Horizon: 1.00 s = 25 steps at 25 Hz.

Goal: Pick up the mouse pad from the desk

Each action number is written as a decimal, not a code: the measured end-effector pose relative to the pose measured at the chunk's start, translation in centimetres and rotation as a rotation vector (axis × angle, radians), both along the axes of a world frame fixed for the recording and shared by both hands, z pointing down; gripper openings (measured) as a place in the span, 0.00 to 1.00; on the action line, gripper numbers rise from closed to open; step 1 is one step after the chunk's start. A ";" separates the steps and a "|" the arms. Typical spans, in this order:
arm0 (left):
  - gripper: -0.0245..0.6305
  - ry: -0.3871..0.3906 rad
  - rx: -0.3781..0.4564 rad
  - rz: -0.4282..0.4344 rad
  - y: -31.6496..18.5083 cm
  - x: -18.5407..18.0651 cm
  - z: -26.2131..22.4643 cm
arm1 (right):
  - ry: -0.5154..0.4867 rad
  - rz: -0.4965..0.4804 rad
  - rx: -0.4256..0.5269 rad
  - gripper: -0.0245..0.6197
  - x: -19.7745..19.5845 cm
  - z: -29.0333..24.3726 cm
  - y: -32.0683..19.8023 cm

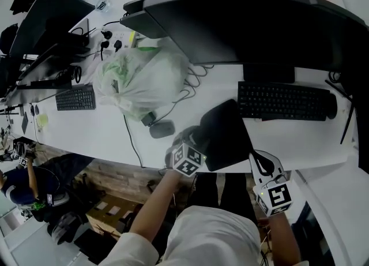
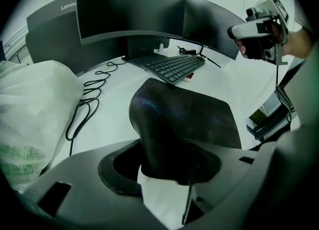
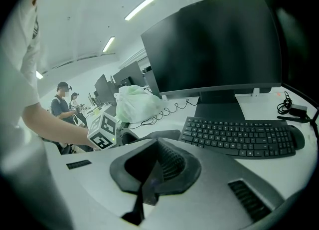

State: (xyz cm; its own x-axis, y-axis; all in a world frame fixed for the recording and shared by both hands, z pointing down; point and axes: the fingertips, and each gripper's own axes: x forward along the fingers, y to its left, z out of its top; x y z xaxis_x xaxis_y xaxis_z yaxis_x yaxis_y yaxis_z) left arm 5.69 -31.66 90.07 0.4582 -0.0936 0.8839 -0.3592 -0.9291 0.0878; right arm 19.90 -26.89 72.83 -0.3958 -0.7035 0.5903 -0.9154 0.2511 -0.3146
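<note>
The left gripper (image 2: 169, 171) is clamped on the upturned edge of the mouse pad (image 2: 184, 119); the rest is left flat on the desk (image 1: 104, 132). Lifting is judged outstanding.

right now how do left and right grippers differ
The left gripper has its fingers clamped on a corner of the flat black mouse pad, curling it up; the right gripper has its fingers together on nothing. The left points steeply down; the right aims flatter, toward the black keyboard. Both bear marker cubes.
</note>
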 end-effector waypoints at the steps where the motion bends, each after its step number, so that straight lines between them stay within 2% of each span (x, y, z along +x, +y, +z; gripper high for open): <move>1: 0.37 -0.001 0.000 -0.004 0.1 0.0 0.0 | 0.001 -0.002 0.002 0.06 0.1 -0.1 0.1; 9: 0.13 0.022 -0.033 -0.067 1.3 0.4 -1.3 | 0.010 -0.026 0.022 0.06 1.4 -1.6 1.3; 25: 0.11 0.084 -0.014 -0.205 3.8 0.6 -7.9 | 0.019 -0.100 0.137 0.06 3.6 -7.4 2.6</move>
State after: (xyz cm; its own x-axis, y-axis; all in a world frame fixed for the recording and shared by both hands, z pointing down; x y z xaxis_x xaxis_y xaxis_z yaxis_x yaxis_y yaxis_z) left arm 6.25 -27.85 82.17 0.5029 -0.1807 0.8452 -0.5313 -0.8360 0.1374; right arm 23.45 -24.31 65.46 -0.4576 -0.7355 0.4996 -0.8892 0.3809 -0.2537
